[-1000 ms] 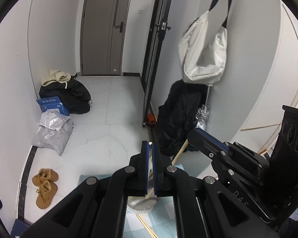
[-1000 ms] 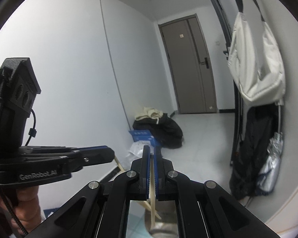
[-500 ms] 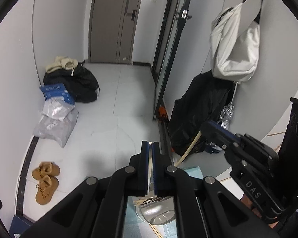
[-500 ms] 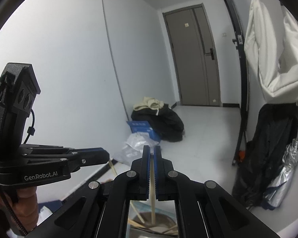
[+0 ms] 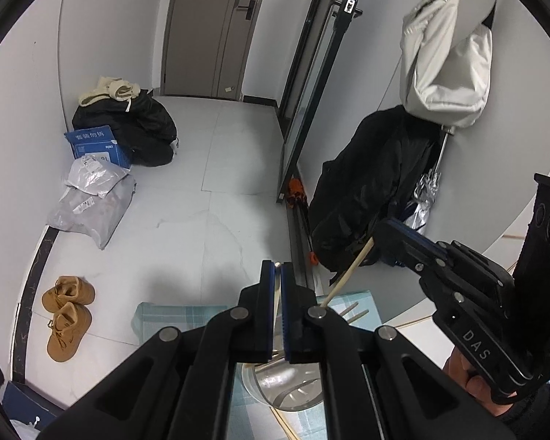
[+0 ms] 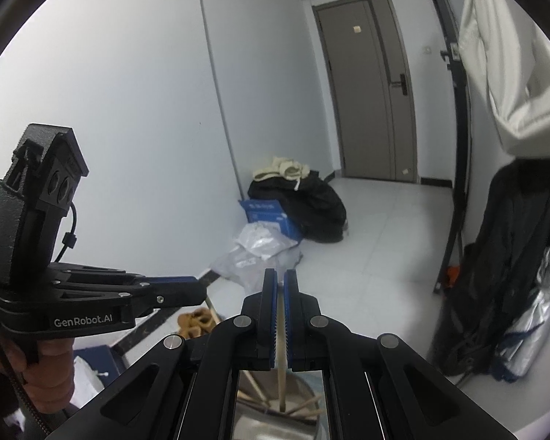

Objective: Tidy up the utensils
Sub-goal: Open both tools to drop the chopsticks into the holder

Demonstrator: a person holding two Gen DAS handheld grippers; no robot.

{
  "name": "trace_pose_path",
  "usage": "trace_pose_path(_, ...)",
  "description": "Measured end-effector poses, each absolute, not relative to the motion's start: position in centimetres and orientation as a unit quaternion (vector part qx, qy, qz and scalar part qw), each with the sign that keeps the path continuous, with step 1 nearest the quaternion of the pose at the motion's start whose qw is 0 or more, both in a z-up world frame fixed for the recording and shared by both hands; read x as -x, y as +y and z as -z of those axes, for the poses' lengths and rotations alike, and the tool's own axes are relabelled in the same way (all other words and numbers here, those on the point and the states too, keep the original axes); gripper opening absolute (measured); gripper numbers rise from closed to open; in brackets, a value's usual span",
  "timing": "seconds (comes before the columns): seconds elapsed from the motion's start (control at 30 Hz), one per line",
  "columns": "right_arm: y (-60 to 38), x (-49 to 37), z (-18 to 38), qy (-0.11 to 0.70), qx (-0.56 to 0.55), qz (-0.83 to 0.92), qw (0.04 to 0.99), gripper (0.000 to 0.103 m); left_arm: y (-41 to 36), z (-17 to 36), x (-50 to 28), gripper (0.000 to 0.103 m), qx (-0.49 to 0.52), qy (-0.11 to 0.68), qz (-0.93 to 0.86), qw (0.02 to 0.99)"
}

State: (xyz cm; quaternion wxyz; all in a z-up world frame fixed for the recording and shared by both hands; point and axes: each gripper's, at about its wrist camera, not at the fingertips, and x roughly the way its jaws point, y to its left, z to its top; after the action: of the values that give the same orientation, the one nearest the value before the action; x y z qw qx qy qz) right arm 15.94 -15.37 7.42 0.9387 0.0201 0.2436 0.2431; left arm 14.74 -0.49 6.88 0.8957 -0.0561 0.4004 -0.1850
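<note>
left view: the left gripper (image 5: 278, 293) is pinched tight on a thin wooden chopstick (image 5: 277, 302), pointing down at the steel cup (image 5: 286, 388) on the blue checked cloth (image 5: 179, 315).
left view, change: a second ago you could barely see a sliver of the cup; now the camera is tipped further down and its rim and inside are right under the jaws, with more cloth showing too.
left view, other hand: the right gripper (image 5: 383, 231) sits off to the right, clamped on its own stick (image 5: 348, 273) that slants down toward the cup.
left view, leftovers: a couple more sticks (image 5: 352, 311) lie on the cloth just past the cup.
right view: right gripper (image 6: 280, 304) is closed narrow on its chopstick (image 6: 281, 359), lower tip already inside the cup (image 6: 275, 418), where a few others lean.
right view, change: the cup has come up into frame compared with before, so it's closer over the mouth now.
right view, other hand: left gripper (image 6: 198, 289) is level on the left, a stick poking down from it.
meaning: my guess is both hands are lined up for the drop; letting go looks like the next bit, then the loose ones on the cloth.
</note>
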Motion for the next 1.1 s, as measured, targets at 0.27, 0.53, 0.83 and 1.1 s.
trace_pose_path(0.27,-15.3,-15.6,-4.1,0.282,-0.030,-0.259,0.923,0.003,0.2,-4.8,-14.2,0.000,0.087,0.419,0.178,0.886)
trace_pose_path(0.53,-15.9,-14.0,-2.5,0.308,-0.034,-0.239,0.920,0.006,-0.5,-3.8,-13.1,0.003,0.078,0.431,0.171,0.883)
trace_pose_path(0.83,-18.0,-11.2,-4.2,0.292,-0.059,-0.209,0.931,0.035,0.7,-5.9,-10.7,0.051,0.100,0.384,0.147,0.906)
trace_pose_path(1.1,-19.2,-6.8,-6.1,0.260,-0.076,-0.196,0.942,0.042,0.7,-7.9,-7.6,0.075,0.093,0.338,0.094,0.932)
